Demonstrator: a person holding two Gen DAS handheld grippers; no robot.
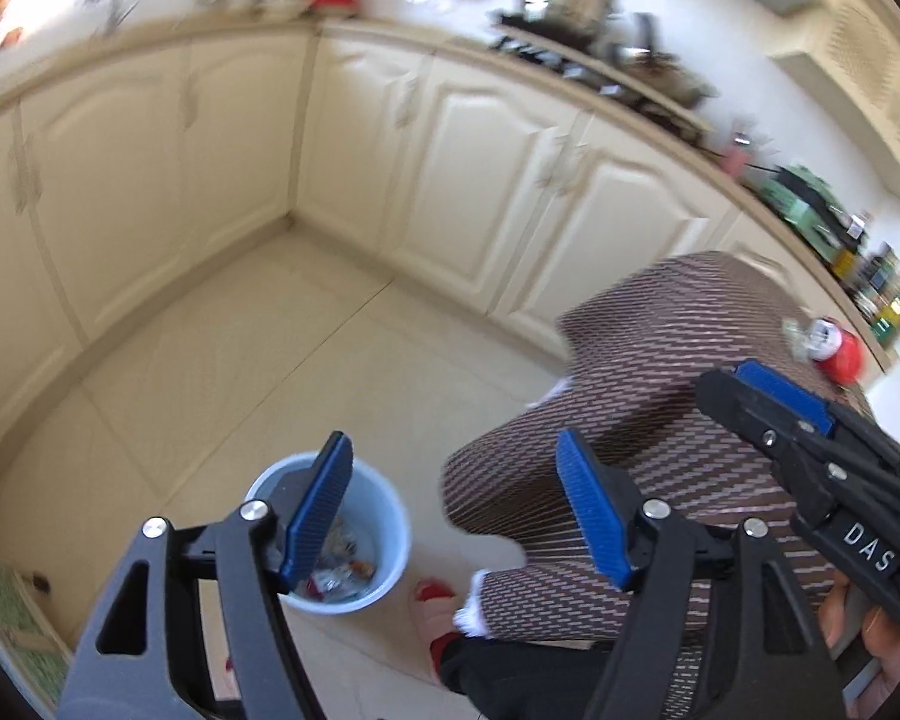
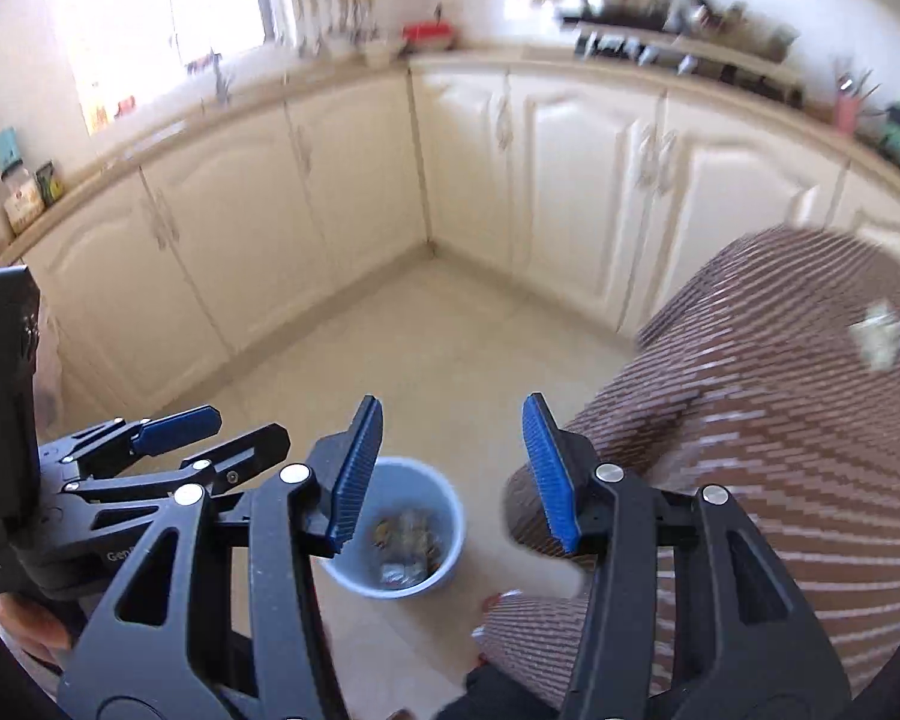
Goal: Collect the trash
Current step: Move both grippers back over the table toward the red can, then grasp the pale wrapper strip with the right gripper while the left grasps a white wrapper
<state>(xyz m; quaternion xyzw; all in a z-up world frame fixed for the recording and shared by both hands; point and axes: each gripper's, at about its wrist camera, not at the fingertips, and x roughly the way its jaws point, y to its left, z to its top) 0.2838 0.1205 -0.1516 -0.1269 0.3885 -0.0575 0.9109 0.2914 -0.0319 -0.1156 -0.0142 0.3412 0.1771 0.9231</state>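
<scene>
Left wrist view: the left tongs (image 1: 456, 510) are seen spread wide with nothing between the blue pads. One pale blue bin (image 1: 330, 534) stands on the floor (image 1: 258, 360) at about 7 o'clock in the picture, partly hidden by the left pad, and wrappers can be made out inside it, too blurred to be counted. A cloth-covered surface (image 1: 660, 372) with a brown stripe fills the 4 o'clock side; what lies beneath the cloth cannot be told. On its far edge, at 3 o'clock, one red can (image 1: 840, 351) lies touching one crumpled clear wrapper (image 1: 801, 333). These are judged to be the trash left to collect. The right tongs (image 1: 774, 402) are seen above the cloth, pointing toward the can.

Right wrist view: the right tongs (image 2: 453, 471) are held about half open and empty, with the bin (image 2: 444, 516) seen between the pads, well below them. The left tongs (image 2: 210, 429) appear at 9 o'clock, also empty. One pale crumpled scrap (image 2: 879, 336) is seen on the cloth (image 2: 780, 420) at 3 o'clock, a red thing just beside it at the frame edge.

The next piece would best be approached with jaws opened wider than the can, closed across its middle, and carried directly above the bin before release. Two tongs, one bin, and a run of cream cupboards (image 2: 570, 168) are counted.
</scene>
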